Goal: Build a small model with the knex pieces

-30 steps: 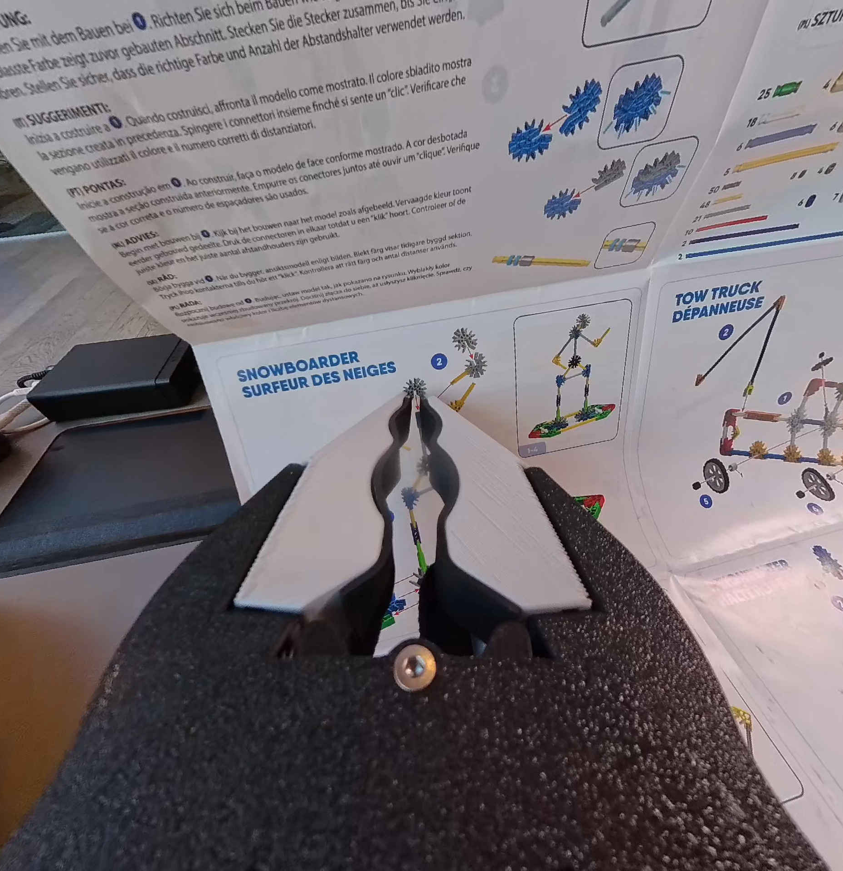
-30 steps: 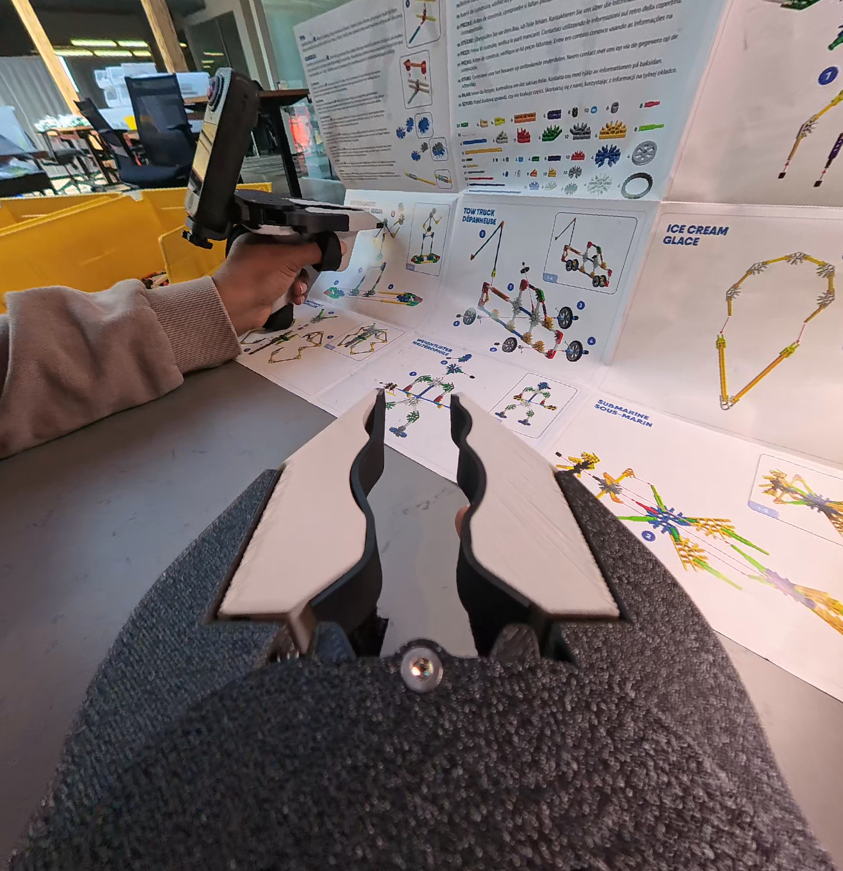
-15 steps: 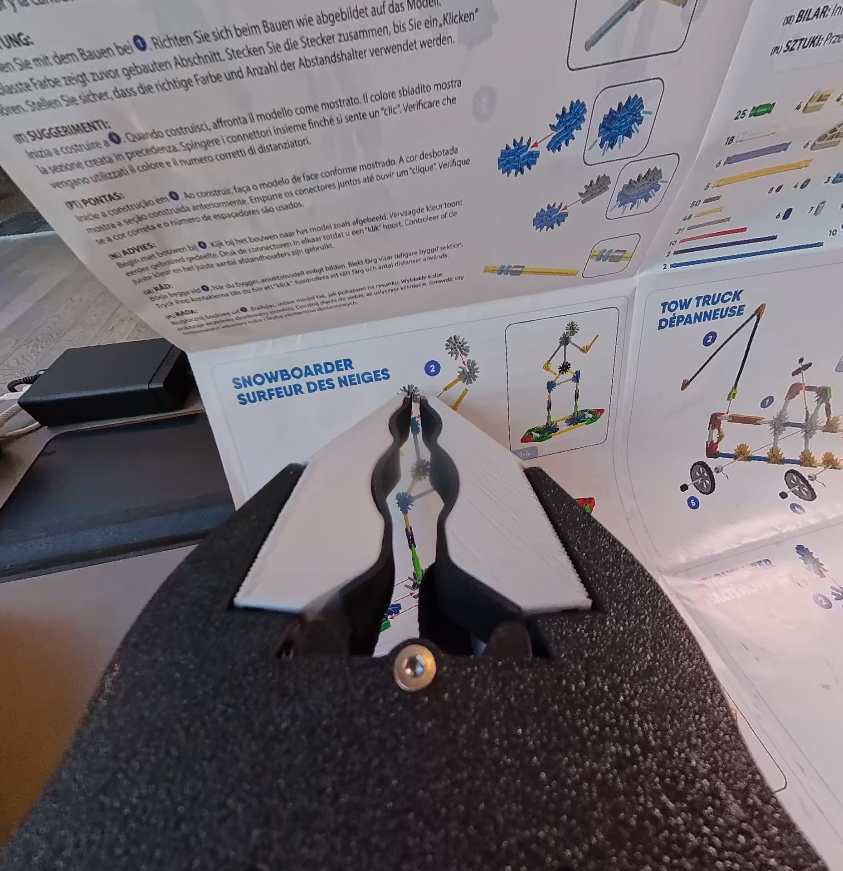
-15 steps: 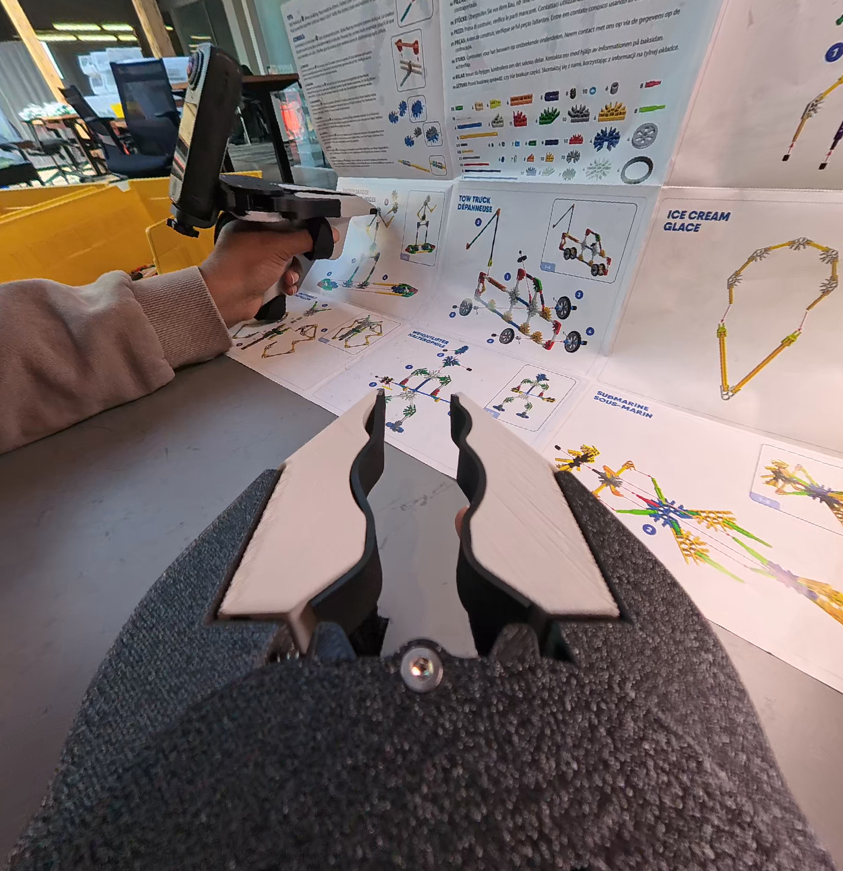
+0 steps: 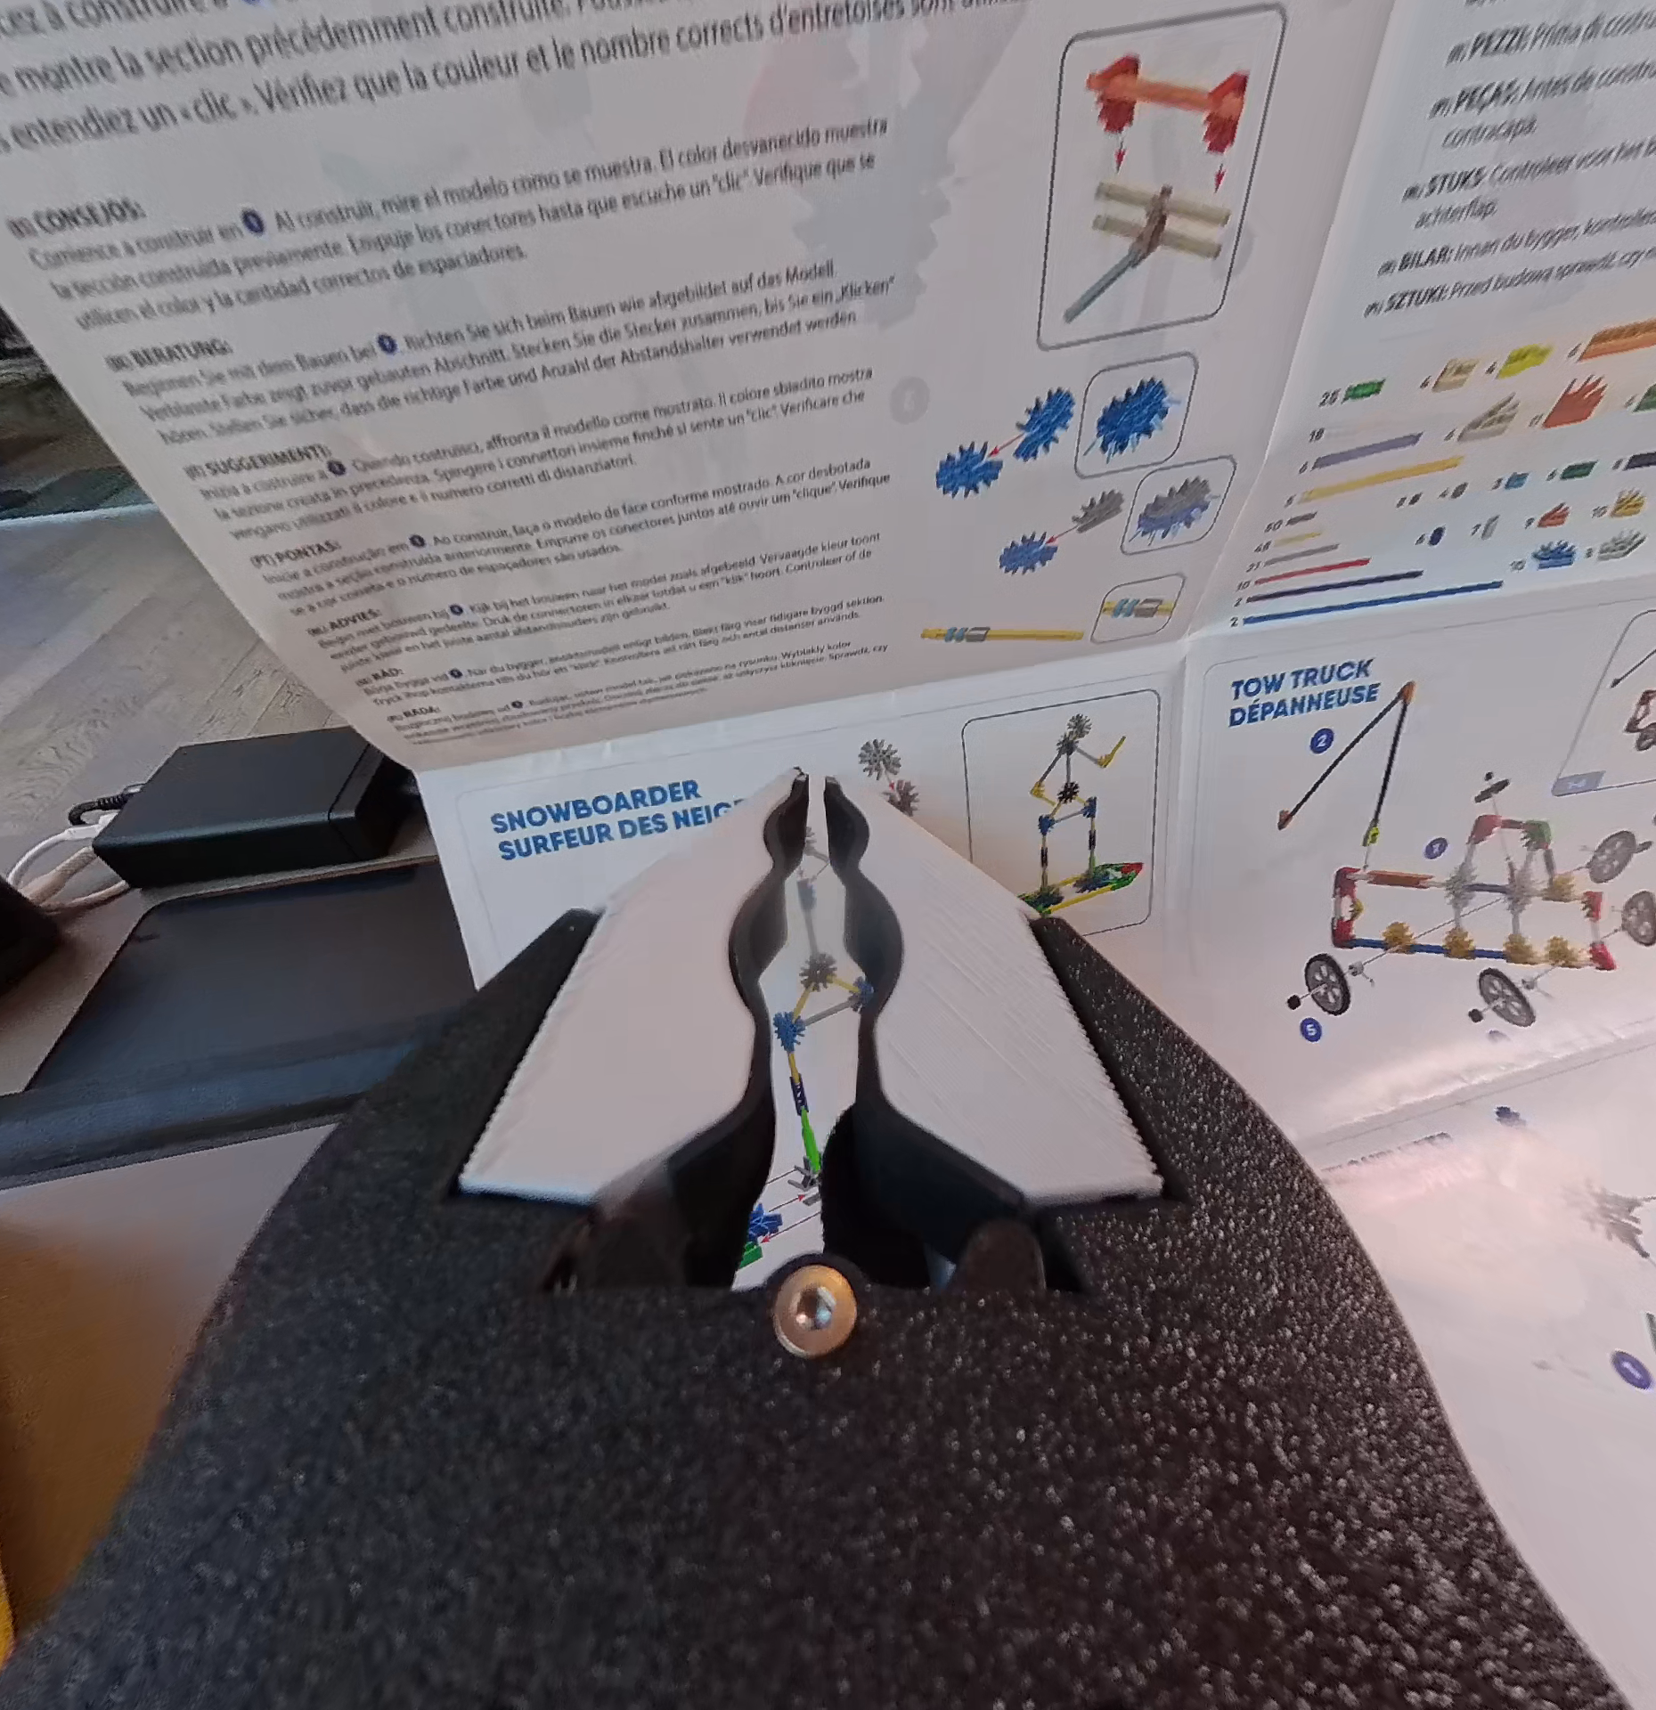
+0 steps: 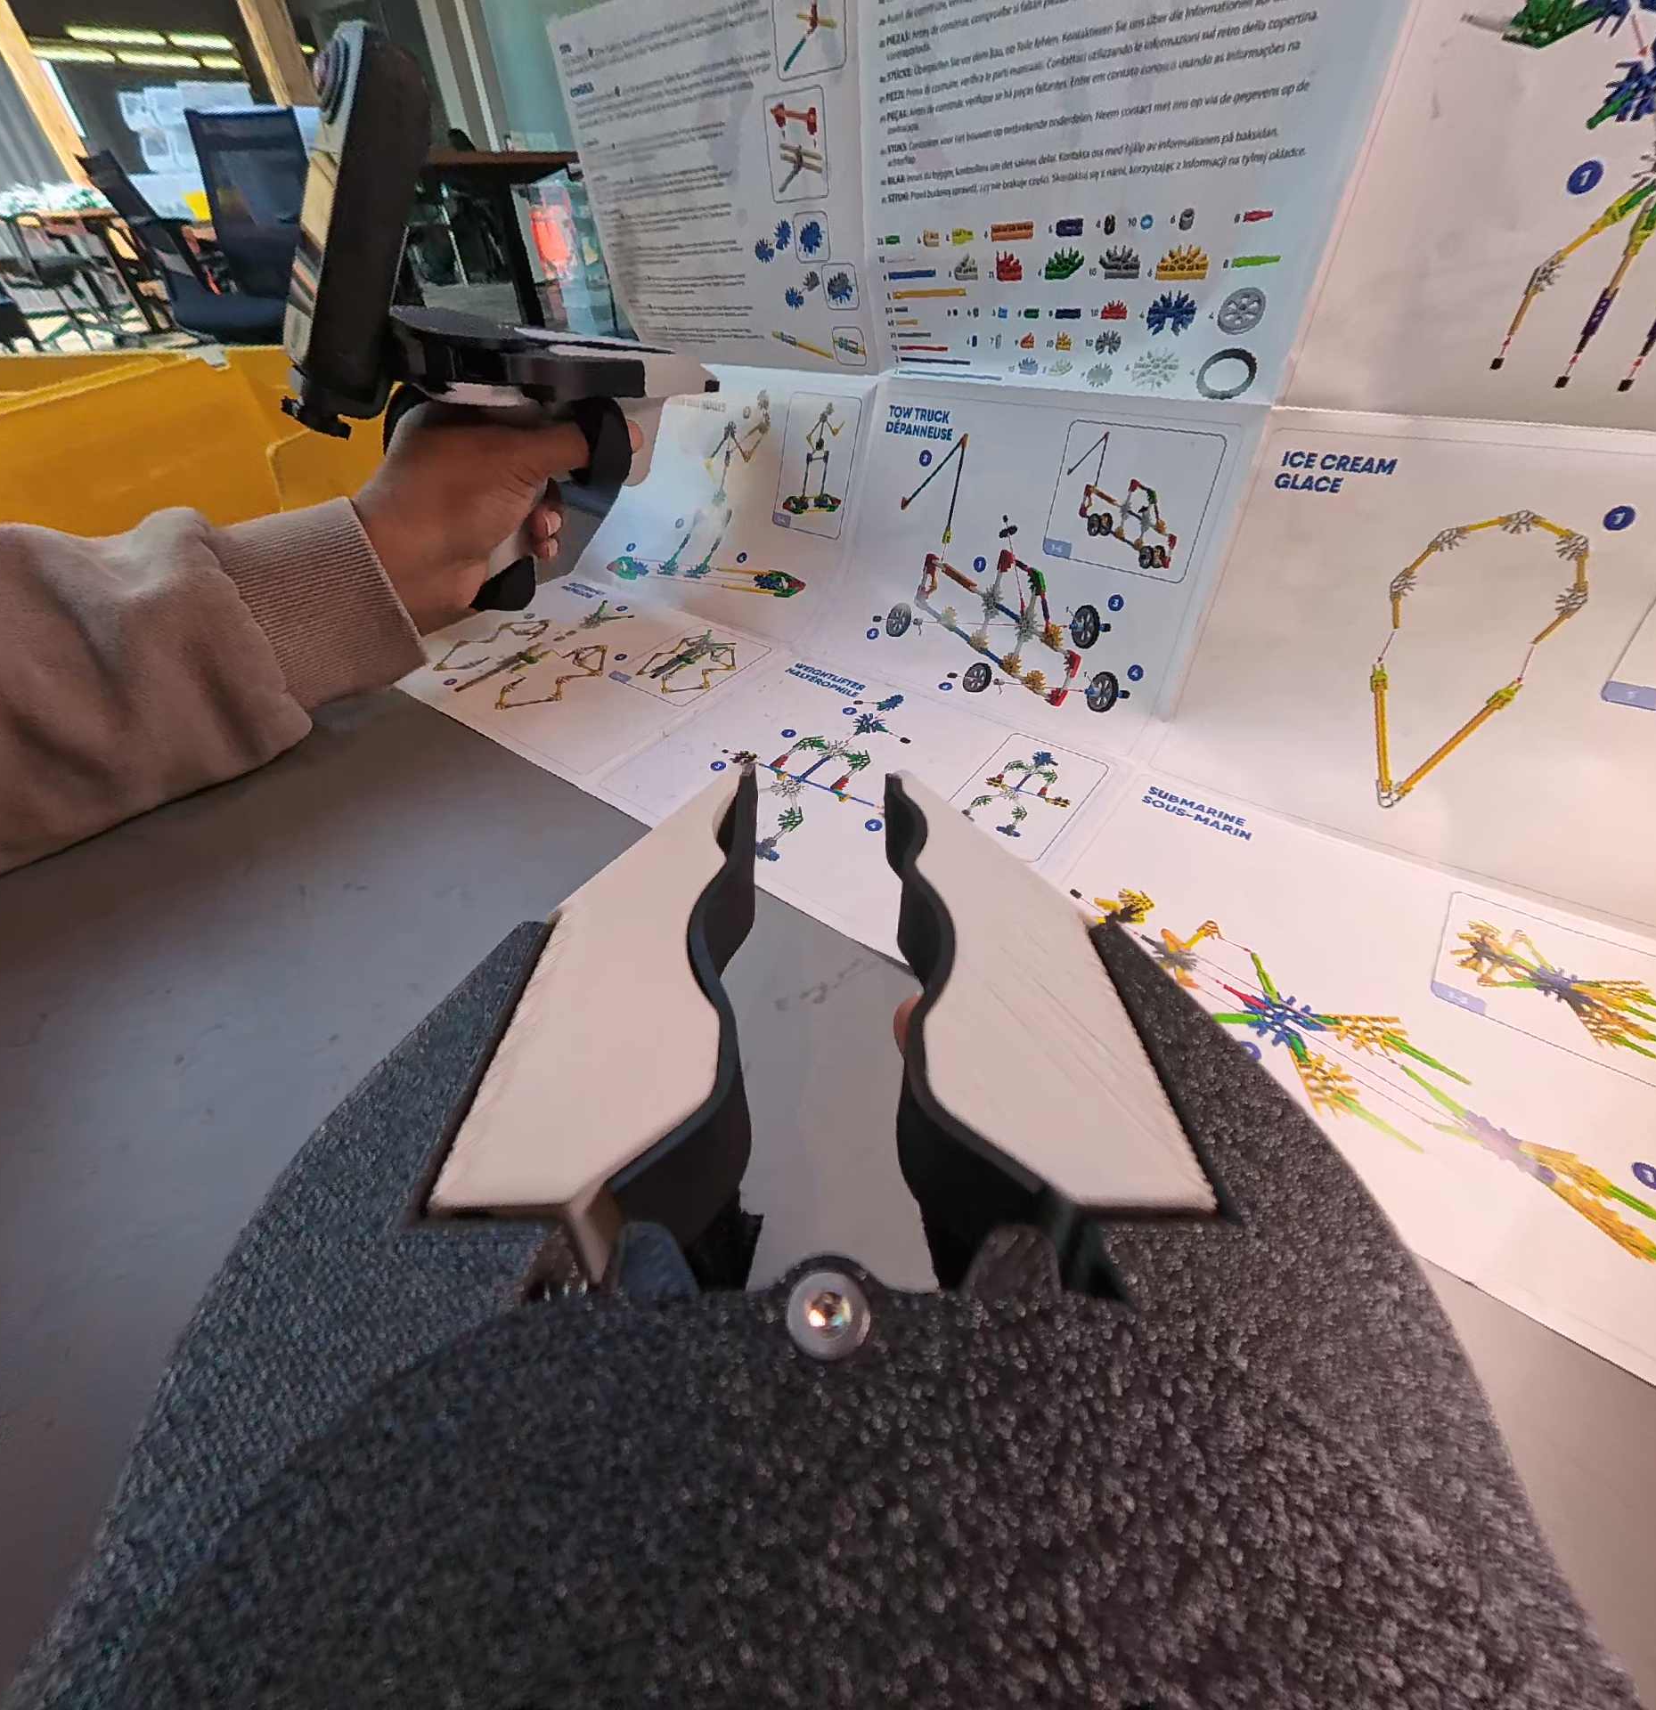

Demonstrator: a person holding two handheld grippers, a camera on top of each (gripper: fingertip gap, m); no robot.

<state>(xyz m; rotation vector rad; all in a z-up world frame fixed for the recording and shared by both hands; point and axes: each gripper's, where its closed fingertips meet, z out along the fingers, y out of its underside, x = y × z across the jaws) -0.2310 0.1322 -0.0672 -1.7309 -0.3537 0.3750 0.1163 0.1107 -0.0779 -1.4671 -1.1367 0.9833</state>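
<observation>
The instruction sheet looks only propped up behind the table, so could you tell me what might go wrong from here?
1. The left gripper points its nearly closed tips at the standing part of the instruction sheet; a push could crease it or tip it back.
2. The right gripper hovers open over the sheet's flat front edge and could drag the paper across the table.
</observation>
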